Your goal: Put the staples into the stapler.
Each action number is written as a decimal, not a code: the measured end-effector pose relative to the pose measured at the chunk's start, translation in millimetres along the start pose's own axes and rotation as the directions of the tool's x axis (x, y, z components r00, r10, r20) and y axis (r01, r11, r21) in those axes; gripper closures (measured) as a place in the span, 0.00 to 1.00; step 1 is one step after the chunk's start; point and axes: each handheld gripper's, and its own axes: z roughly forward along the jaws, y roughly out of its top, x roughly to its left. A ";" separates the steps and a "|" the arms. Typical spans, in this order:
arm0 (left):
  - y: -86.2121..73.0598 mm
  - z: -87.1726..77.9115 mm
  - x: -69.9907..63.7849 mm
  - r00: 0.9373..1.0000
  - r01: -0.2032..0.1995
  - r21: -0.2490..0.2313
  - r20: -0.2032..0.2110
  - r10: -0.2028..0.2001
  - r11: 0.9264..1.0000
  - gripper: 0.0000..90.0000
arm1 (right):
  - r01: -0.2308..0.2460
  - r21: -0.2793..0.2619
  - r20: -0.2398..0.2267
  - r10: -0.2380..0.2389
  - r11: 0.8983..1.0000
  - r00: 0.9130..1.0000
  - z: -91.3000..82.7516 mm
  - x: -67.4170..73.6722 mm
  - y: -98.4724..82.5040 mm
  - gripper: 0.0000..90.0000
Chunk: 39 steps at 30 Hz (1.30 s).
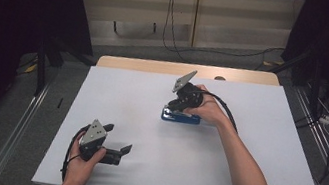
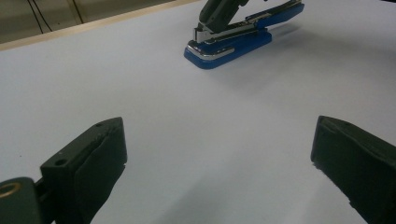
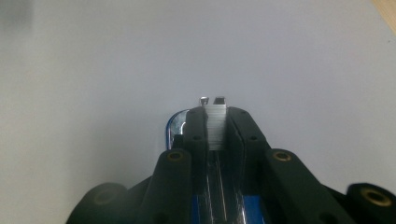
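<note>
**Stapler held at table centre, left tool idle**

Grippers sit on a white rectangular table top (image 1: 249,178), and we describe them from left to right. At the near left edge we see the left gripper (image 1: 116,141), black with a grey three-cornered plate, lying low over the surface with its jaws spread wide apart and nothing between them. The left gripper view confirms this: bare white surface lies between the two black jaws. To the right, near the middle of the table, we find the blue plastic stapler with a bright metal magazine (image 1: 181,117), its base resting flat on the table. The right gripper (image 1: 174,105) reaches onto it from above. In the right gripper view, its jaws are clamped on a white strip of staples (image 3: 216,126) seated in the stapler's open channel.
</note>
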 end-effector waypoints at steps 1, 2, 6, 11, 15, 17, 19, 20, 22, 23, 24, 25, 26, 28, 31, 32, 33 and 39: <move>0.0 0.0 0.1 1.000 0.000 0.000 0.000 0.000 1.000 0.04 | -0.006 0.001 0.001 0.006 1.000 1.000 0.1 -0.2 -0.1 0.87; 0.0 0.0 0.3 1.000 -0.001 -0.001 -0.001 0.001 1.000 0.04 | -0.006 -0.002 0.003 0.006 1.000 1.000 0.4 -0.5 -0.2 0.86; 0.0 -0.4 0.4 1.000 -0.001 0.000 -0.001 0.001 1.000 0.04 | -0.011 -0.004 0.008 0.011 1.000 1.000 0.3 -0.8 -0.3 0.85; 0.0 -0.2 0.2 1.000 -0.001 0.000 -0.001 0.001 1.000 0.04 | -0.026 -0.004 0.008 0.026 1.000 1.000 -0.8 -0.7 -1.0 0.81; 0.1 -0.2 0.2 1.000 -0.001 0.000 -0.002 0.001 1.000 0.04 | -0.046 -0.010 0.020 0.047 0.999 0.999 -1.2 -0.8 -1.6 0.72; 0.1 -0.2 0.2 1.000 -0.001 0.000 -0.001 0.001 1.000 0.04 | -0.078 -0.027 0.037 0.079 0.997 0.996 -1.7 -2.1 -2.0 0.58; -0.1 -0.1 0.1 1.000 0.000 0.001 -0.001 0.000 1.000 0.04 | -0.113 -0.032 0.054 0.114 0.993 0.992 -2.3 -2.7 -2.5 0.47; -0.1 0.1 0.1 1.000 0.002 0.001 -0.001 -0.002 1.000 0.04 | -0.122 -0.038 0.068 0.124 0.992 0.990 -2.9 -2.7 -2.9 0.46; 0.1 0.4 0.0 1.000 0.001 0.000 -0.002 -0.001 1.000 0.04 | -0.135 -0.050 0.083 0.138 0.990 0.987 -4.3 -3.1 -4.3 0.41; 0.4 0.7 -0.2 1.000 0.000 0.001 -0.002 0.000 1.000 0.04 | -0.149 -0.056 0.086 0.153 0.987 0.984 -4.8 -3.0 -5.0 0.39; 0.4 1.4 -0.9 1.000 0.003 0.001 0.005 -0.003 1.000 0.04 | -0.153 -0.059 0.090 0.158 0.986 0.983 -5.2 -3.3 -5.9 0.38; 0.6 1.6 -1.1 1.000 0.002 0.001 0.004 -0.002 1.000 0.04 | -0.165 -0.057 0.100 0.170 0.985 0.980 -5.7 -3.7 -6.9 0.37; 0.6 1.9 -1.1 1.000 0.000 0.003 0.006 0.000 1.000 0.04 | -0.176 -0.053 0.106 0.180 0.983 0.978 -6.1 -4.0 -7.7 0.35; 0.2 2.7 -1.2 1.000 0.003 0.007 0.008 -0.004 1.000 0.04 | -0.206 -0.061 0.129 0.212 0.977 0.969 -6.3 -4.3 -9.0 0.25; 0.4 2.1 -0.9 1.000 0.001 0.004 0.005 -0.001 1.000 0.04 | -0.229 -0.080 0.155 0.239 0.970 0.959 -8.4 -3.7 -10.4 0.16; 0.3 2.0 -0.6 1.000 0.000 0.004 0.005 0.000 1.000 0.04 | -0.236 -0.087 0.166 0.248 0.968 0.954 -9.2 -2.7 -10.6 0.13; 0.1 2.0 -0.4 1.000 0.004 0.004 0.005 -0.004 1.000 0.04 | -0.240 -0.090 0.174 0.253 0.966 0.952 -10.1 -2.0 -10.8 0.12; -0.1 1.7 -0.2 1.000 0.010 0.002 0.002 -0.010 1.000 0.04 | -0.296 -0.148 0.222 0.323 0.944 0.920 -15.6 2.3 -15.8 0.08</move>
